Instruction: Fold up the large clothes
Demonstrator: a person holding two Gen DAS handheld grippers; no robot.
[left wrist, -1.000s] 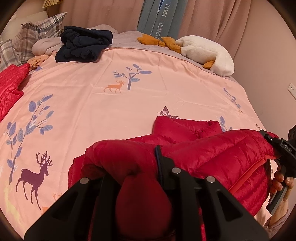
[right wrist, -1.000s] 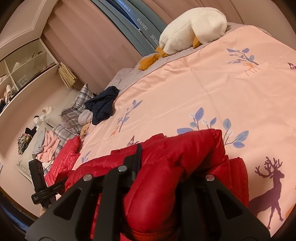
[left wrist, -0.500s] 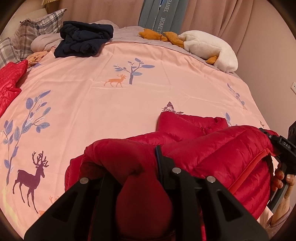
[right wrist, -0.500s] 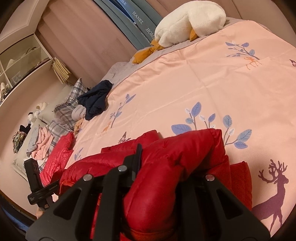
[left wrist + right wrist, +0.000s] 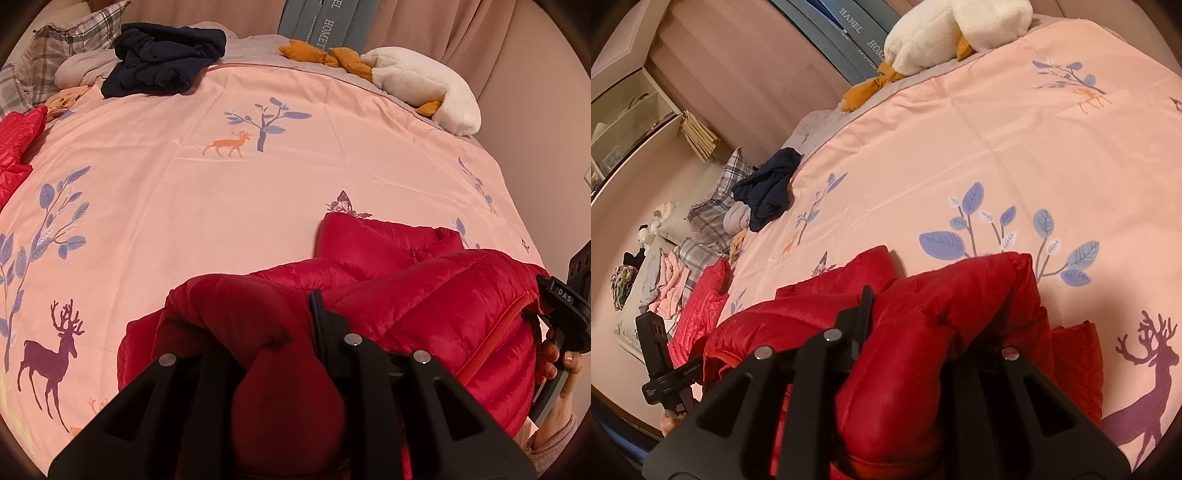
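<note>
Left wrist view: the left gripper (image 5: 280, 332) has its jaws pinching a thick fold of the quilted red puffer jacket (image 5: 424, 295), fabric bulging between them. The jacket lies bunched at the near edge of the bed, on the pink duvet printed with deer and blue-leaved trees (image 5: 221, 192), its collar end pointing toward the far side. At the right edge the right gripper (image 5: 565, 302) shows from the side, a hand (image 5: 557, 362) around its handle, at the jacket's other end. Farther off lie a crumpled navy garment (image 5: 162, 62), a white plush goose with orange feet (image 5: 417, 85), plaid pillows (image 5: 59, 48) and a second red quilted garment (image 5: 18, 147) at the left edge.

Right wrist view: the right gripper (image 5: 916, 332) likewise has its jaws clamped on a puffy roll of the red jacket (image 5: 960, 306), which is raised slightly above the duvet (image 5: 960, 147). The left gripper (image 5: 661, 373) appears at lower left beside the jacket's far end. The navy garment (image 5: 768, 188) sits near the plaid pillows (image 5: 713, 210), the goose (image 5: 953, 33) at the far edge, and folded pastel clothes (image 5: 665, 280) are stacked at left below open shelves (image 5: 624, 122).
</note>
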